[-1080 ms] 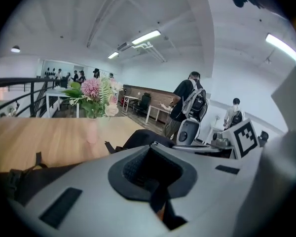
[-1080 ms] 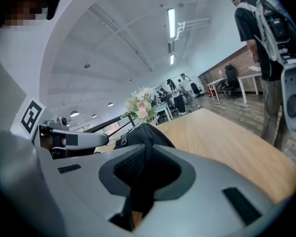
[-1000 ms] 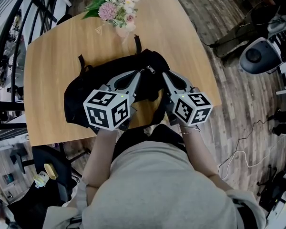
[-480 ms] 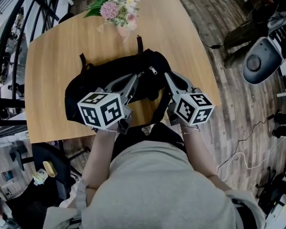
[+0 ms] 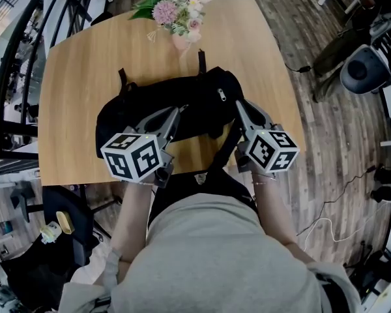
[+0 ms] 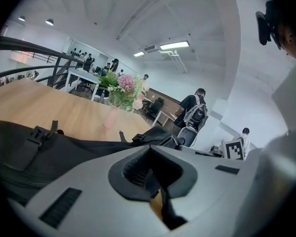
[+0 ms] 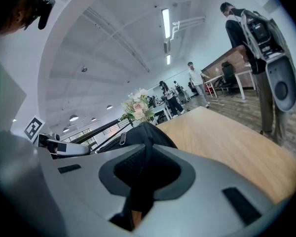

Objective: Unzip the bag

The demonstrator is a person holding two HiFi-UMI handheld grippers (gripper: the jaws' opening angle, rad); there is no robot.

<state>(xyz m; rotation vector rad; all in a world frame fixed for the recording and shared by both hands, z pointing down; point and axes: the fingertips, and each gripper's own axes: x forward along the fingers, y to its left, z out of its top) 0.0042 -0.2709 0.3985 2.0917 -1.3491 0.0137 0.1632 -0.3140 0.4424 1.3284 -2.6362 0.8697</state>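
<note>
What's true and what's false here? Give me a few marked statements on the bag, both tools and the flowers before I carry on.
1. The black bag lies on the wooden table. True.
2. The right tool is open and clear of the bag. False: its jaws are closed on a fold of the bag's black fabric.
3. The flowers stand at the table's far edge, beyond the bag. True.
4. The left tool has its jaws wide apart. False: they are shut, with what looks like a thin dark strip of the bag pinched between them.
</note>
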